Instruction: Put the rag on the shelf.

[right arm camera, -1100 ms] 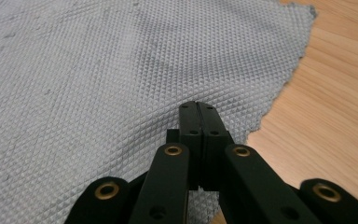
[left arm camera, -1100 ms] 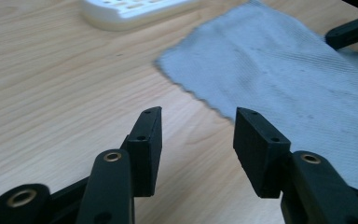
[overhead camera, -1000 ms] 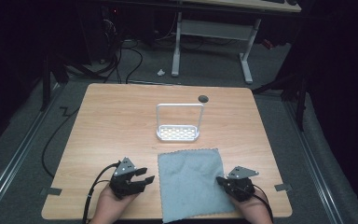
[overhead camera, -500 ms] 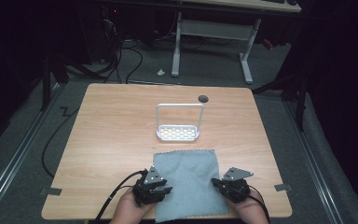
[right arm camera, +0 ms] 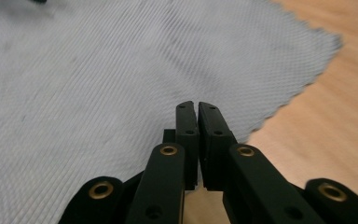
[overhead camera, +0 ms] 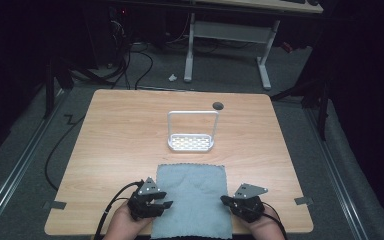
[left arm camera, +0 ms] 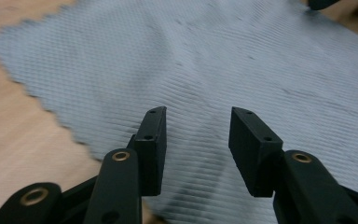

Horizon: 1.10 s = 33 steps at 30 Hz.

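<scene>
While both grippers sit at the near edge of the table (overhead camera: 120,130), I have the grey-blue cloth (overhead camera: 192,197) spread flat between them, its near hem hanging just past the table's front edge. My left gripper (overhead camera: 161,201) lies at the cloth's left border, and in the left gripper view its jaws stand clearly apart, poised over the cloth (left arm camera: 214,65) with the weave showing in the gap; the pads do not press on anything. Those jaws have just been opening again after a brief narrowing, with cloth lying under them rather than pinched. My right gripper (overhead camera: 228,201) rests at the cloth's right border. In the right gripper view its two jaws are almost together, a thin slit left between the pads, and they have just begun to ease apart. The cloth (right arm camera: 121,65) lies beyond and beside the tips, with its zigzag edge running toward the bare wood; I cannot tell whether any fabric is caught in that slit. Farther up the table, well apart from the cloth's far edge, stands a small white rack (overhead camera: 191,131) with a perforated base and an upright frame, and a dark round grommet (overhead camera: 218,105) lies near the far edge.
</scene>
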Tool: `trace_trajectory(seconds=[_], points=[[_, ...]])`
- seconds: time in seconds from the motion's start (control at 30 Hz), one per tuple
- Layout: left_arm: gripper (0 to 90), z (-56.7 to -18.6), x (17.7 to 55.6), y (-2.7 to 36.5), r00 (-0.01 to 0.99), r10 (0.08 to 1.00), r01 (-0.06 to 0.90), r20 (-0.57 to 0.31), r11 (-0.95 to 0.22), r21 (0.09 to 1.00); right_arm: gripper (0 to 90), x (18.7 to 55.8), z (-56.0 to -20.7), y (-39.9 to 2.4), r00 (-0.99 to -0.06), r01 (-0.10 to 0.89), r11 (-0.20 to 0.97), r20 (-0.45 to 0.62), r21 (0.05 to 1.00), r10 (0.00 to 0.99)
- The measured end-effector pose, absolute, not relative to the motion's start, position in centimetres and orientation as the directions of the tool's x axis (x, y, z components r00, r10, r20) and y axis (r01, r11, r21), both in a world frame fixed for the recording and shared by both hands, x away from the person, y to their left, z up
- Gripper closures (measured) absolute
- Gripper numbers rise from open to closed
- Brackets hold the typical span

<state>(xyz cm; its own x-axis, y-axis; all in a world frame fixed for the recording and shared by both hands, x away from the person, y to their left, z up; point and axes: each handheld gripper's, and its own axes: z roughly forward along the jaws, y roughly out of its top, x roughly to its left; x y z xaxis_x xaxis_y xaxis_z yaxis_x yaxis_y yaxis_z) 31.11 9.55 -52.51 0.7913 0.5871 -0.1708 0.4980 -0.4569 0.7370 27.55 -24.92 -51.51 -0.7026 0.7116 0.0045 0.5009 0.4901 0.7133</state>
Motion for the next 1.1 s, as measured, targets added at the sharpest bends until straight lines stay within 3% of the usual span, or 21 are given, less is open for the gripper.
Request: trace_trajectory(seconds=[0.1, 0.27, 0.53, 0.6, 0.73, 0.77, 0.87, 1.1], points=[[58.3, -52.5, 32.4, 10.0, 0.744, 0.644, 0.516, -0.179, -0.382, 0.767, 84.9, 28.5, -51.5, -25.3, -0.658, 0.505, 0.449, -0.008, 0.738, 0.753], [59.6, -53.0, 33.1, 9.5, 0.73, 0.667, 0.529, -0.15, -0.412, 0.742, 85.3, 30.6, -52.3, -24.9, -0.641, 0.531, 0.457, -0.015, 0.714, 0.767], [58.5, -52.4, 30.8, 9.2, 0.774, 0.622, 0.505, -0.117, -0.496, 0.707, 85.4, 28.3, -52.4, -25.3, -0.682, 0.517, 0.493, -0.012, 0.7, 0.732], [58.0, -52.2, 31.0, 9.4, 0.767, 0.634, 0.488, -0.1, -0.475, 0.732, 83.4, 28.1, -52.2, -25.5, -0.685, 0.508, 0.485, -0.009, 0.712, 0.729], [58.5, -51.8, 32.6, 10.4, 0.714, 0.688, 0.508, -0.129, -0.384, 0.771, 80.5, 28.4, -51.6, -26.2, -0.654, 0.507, 0.411, 0.028, 0.758, 0.756], [62.1, -51.8, 34.1, 10.9, 0.677, 0.723, 0.531, -0.136, -0.353, 0.77, 79.2, 28.6, -51.6, -26.6, -0.639, 0.509, 0.395, 0.027, 0.764, 0.769], [68.6, -52.0, 35.3, 10.9, 0.655, 0.745, 0.557, -0.129, -0.36, 0.749, 77.9, 28.7, -52.0, -26.7, -0.639, 0.515, 0.405, 0.023, 0.755, 0.769], [68.7, -53.0, 37.1, 10.4, 0.629, 0.76, 0.597, -0.167, -0.333, 0.73, 73.1, 28.9, -52.3, -27.3, -0.616, 0.523, 0.388, 0.021, 0.759, 0.787]])
